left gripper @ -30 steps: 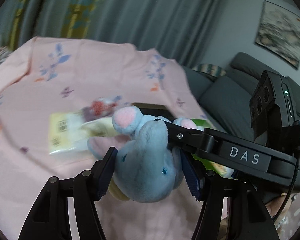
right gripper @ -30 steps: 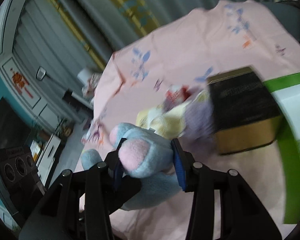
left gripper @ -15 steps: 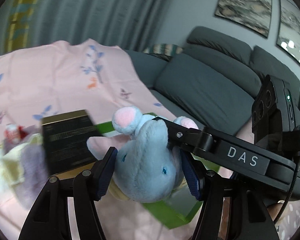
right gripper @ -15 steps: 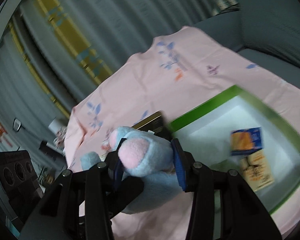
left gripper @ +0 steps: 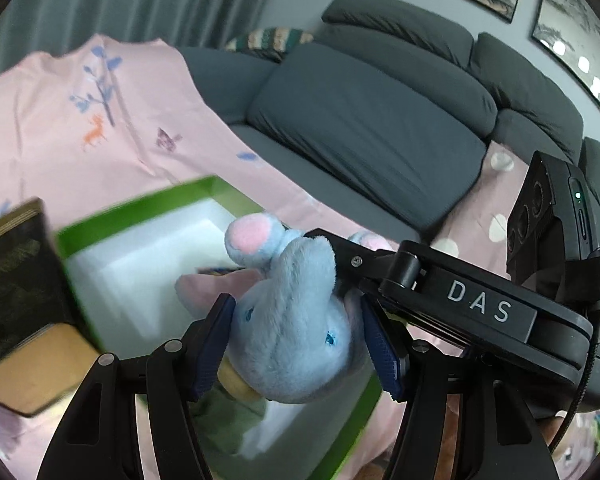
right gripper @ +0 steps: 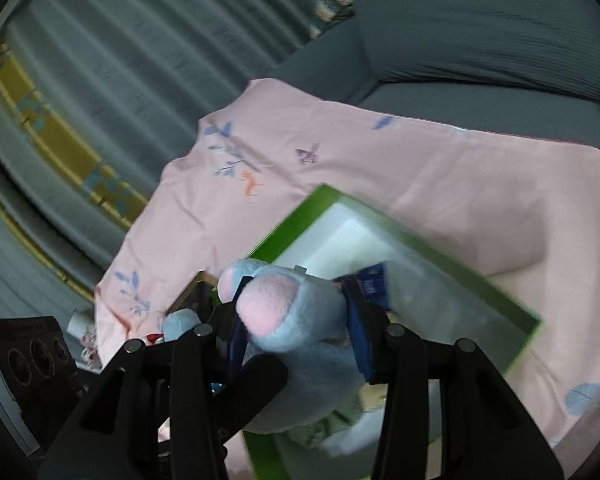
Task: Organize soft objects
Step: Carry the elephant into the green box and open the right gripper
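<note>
1. Pink cloth (left gripper: 80,120) covers the surface, with a grey sofa (left gripper: 364,120) behind.
2. Left to right: a dark box (left gripper: 16,292), then a green-rimmed box (left gripper: 140,204) on the cloth.
3. Both the left gripper (left gripper: 296,340) and the right gripper (right gripper: 296,320) clamp one blue plush toy (left gripper: 292,332) over the green-rimmed box, hiding its contents.

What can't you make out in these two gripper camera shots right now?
- Left wrist view: most of the green box floor, hidden by the blue plush toy and the left gripper.
- Right wrist view: the blue packet in the box, blurred and half behind the right gripper; its print is unreadable.
- Left wrist view: the dark box, blurred and cut by the left edge.
</note>
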The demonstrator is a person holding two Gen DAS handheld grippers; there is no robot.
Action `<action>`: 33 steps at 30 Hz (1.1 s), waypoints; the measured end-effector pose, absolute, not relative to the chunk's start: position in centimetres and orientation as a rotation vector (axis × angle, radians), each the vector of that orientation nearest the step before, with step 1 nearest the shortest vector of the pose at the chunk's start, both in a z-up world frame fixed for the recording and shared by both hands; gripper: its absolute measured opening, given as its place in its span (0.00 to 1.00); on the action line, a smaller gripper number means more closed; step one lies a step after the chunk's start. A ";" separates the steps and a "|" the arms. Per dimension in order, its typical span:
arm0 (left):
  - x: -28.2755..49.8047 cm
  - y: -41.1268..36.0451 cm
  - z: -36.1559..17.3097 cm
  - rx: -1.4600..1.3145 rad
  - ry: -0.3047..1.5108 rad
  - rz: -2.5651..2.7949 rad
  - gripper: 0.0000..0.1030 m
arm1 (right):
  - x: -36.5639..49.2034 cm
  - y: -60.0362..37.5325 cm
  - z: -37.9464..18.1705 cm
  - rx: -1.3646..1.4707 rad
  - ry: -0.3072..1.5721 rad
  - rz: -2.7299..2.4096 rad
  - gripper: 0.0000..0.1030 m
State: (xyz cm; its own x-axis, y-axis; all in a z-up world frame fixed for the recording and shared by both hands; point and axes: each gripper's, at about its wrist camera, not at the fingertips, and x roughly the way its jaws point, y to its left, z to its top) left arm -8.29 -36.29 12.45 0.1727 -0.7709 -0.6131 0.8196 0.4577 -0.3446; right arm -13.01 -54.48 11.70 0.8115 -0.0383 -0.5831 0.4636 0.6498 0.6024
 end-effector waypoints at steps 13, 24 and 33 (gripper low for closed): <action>-8.9 -39.0 9.6 0.088 0.983 -1.146 0.62 | -13.9 -56.2 9.9 0.823 0.665 -0.460 0.44; -8.5 -39.4 8.6 0.094 1.043 -1.123 0.62 | -13.5 -56.6 9.0 0.819 0.714 -0.488 0.44; -8.1 -39.4 8.0 0.063 1.066 -1.133 0.62 | -13.4 -56.6 8.8 0.813 0.719 -0.507 0.44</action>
State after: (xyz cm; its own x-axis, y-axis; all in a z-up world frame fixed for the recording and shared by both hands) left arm -8.11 -39.39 7.97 0.0156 -0.7004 -0.7136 0.7551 0.4761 -0.4508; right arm -13.44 -56.64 8.75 0.6570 -0.1347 -0.7418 0.6531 0.5931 0.4708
